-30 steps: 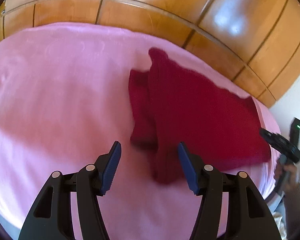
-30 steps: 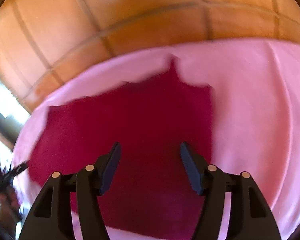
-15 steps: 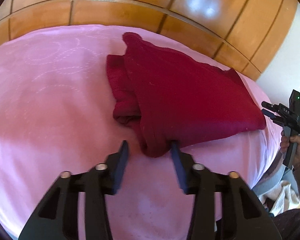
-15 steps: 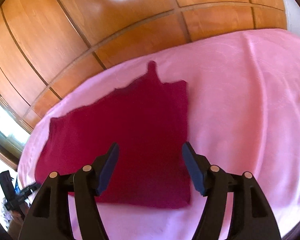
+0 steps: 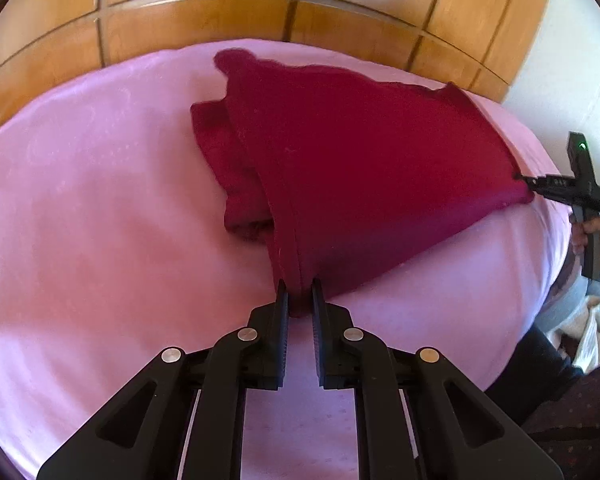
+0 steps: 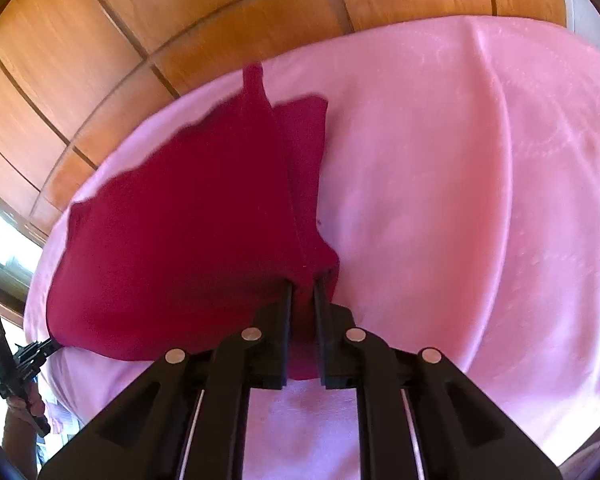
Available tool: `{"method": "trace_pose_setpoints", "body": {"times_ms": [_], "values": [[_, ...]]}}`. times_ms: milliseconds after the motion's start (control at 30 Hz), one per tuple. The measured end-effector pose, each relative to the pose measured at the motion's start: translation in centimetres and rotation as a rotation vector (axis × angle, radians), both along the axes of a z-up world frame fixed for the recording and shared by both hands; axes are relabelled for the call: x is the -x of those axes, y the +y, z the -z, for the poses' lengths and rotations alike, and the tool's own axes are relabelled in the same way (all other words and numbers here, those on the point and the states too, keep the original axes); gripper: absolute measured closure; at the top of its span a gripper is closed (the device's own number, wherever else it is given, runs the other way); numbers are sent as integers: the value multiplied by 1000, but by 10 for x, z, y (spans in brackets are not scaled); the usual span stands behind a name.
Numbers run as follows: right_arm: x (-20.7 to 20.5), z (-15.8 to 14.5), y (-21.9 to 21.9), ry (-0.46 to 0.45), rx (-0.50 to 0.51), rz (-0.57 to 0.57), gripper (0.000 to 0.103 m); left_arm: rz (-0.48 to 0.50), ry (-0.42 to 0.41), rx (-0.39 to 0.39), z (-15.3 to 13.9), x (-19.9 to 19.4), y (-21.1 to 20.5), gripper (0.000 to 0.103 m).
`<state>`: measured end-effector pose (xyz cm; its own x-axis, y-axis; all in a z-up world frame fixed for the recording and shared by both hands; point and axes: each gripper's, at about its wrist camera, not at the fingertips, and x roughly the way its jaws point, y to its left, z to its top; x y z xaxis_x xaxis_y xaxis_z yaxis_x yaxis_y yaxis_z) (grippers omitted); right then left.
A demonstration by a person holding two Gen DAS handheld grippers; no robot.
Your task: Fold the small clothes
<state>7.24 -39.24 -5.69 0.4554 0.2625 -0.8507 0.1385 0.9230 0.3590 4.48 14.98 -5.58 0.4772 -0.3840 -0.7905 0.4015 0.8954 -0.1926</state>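
A dark red garment (image 5: 360, 168) lies partly folded on the pink bed sheet (image 5: 80, 220). My left gripper (image 5: 300, 292) has the garment's near corner between its pads, and its jaws are still closing on it. In the right wrist view the same garment (image 6: 188, 220) spreads to the left, and my right gripper (image 6: 304, 284) is shut on its other near corner. Each gripper shows in the other's view: the right gripper (image 5: 526, 179) pinches the far right corner, and the left gripper (image 6: 46, 346) pinches the lower left corner. The edge between them is stretched.
A panelled wooden wall (image 5: 180, 20) runs behind the bed. A person's hand (image 5: 596, 240) holds the right gripper's handle past the bed's right edge, with pale cloth (image 5: 592, 336) below it. A bright window (image 6: 4, 240) is at the left.
Both grippers stood open over the garment and have now closed on its two near corners. The left gripper rolled, the right slid toward the hem, and the hem is now taut.
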Motion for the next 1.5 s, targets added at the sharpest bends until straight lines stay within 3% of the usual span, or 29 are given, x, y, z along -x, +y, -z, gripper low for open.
{"method": "trace_pose_setpoints", "body": {"times_ms": [33,67,167,233,333,400,500,667,767,933,1067,1200,1500], "values": [[2,-2,-1,-2,-8,3,93,-17,15,24,-1,0,4,90],[3,-3,-2,-3,-17,5,86,-51,29,57,-5,1,10,79],[6,-15,-8,-42,-33,19,46,-149,13,142,-19,9,32,52],[2,-22,-11,-74,-54,33,43,-223,3,207,-29,14,47,52],[-12,-18,-17,-79,-101,64,32,-270,-37,278,-44,17,52,52],[-24,-10,-18,-64,-126,70,32,-281,-71,319,-55,15,45,52],[-37,6,-20,-36,-187,80,35,-286,-90,295,-64,6,22,52],[-39,13,-19,-39,-246,56,37,-303,-99,77,-61,-19,-40,50],[-36,10,-19,-31,-279,29,47,-315,-87,-5,-54,-32,-68,50],[-36,14,-15,-19,-281,-6,51,-308,-48,-43,-38,-47,-96,50],[-38,15,-15,-8,-305,-21,66,-302,-34,-79,-28,-49,-106,50],[-37,16,-16,3,-327,-24,72,-294,-22,-85,-23,-51,-105,50],[-41,-2,-9,-7,-345,-17,78,-285,-26,-81,-21,-48,-104,50]]}}
